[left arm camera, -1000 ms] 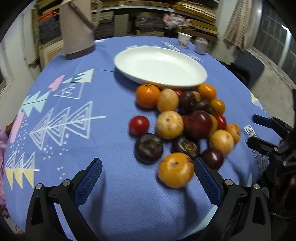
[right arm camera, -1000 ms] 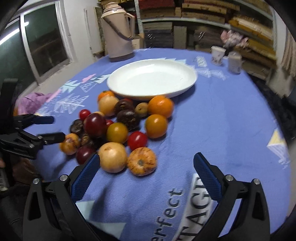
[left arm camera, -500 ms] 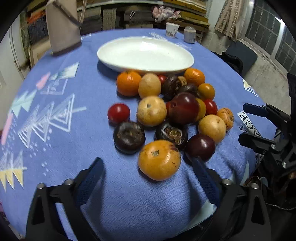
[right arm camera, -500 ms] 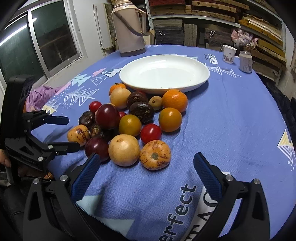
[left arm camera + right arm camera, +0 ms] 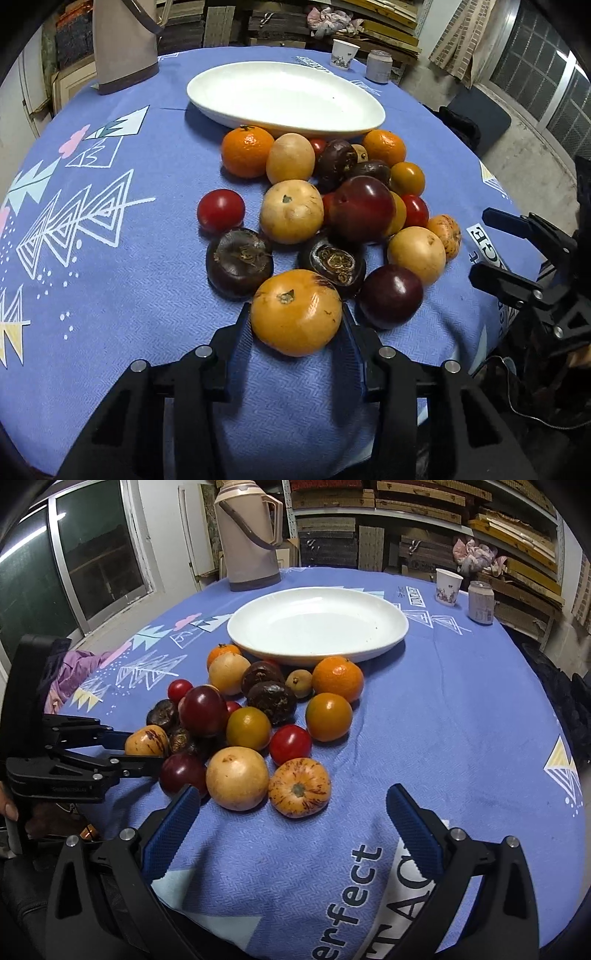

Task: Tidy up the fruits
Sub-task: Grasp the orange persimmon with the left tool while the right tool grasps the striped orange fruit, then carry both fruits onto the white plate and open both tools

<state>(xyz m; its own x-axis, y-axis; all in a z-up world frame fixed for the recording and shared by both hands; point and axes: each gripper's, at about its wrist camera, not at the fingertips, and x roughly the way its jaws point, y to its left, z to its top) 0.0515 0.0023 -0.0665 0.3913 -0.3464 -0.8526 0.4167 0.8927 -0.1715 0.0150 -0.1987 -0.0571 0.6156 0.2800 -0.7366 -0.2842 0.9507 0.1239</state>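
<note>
A pile of several fruits lies on the blue tablecloth in front of an empty white plate (image 5: 286,98). My left gripper (image 5: 295,325) is shut on a large orange-yellow fruit (image 5: 295,312) at the near edge of the pile; its fingers touch both sides, and the fruit rests on the cloth. In the right wrist view the same gripper (image 5: 142,751) holds that fruit (image 5: 147,741) at the left. My right gripper (image 5: 293,812) is open and empty, just short of a striped orange fruit (image 5: 299,787) and a pale yellow fruit (image 5: 237,778). The plate (image 5: 317,624) lies behind the pile.
A tall beige thermos (image 5: 249,535) stands behind the plate at the back left. A paper cup (image 5: 448,587) and a small jar (image 5: 481,602) stand at the back right. Shelves of stacked goods fill the background. The table's edge runs close under both grippers.
My left gripper moved forward to the orange-yellow fruit and shut on it. My right gripper came slightly closer to the pile and stayed open.
</note>
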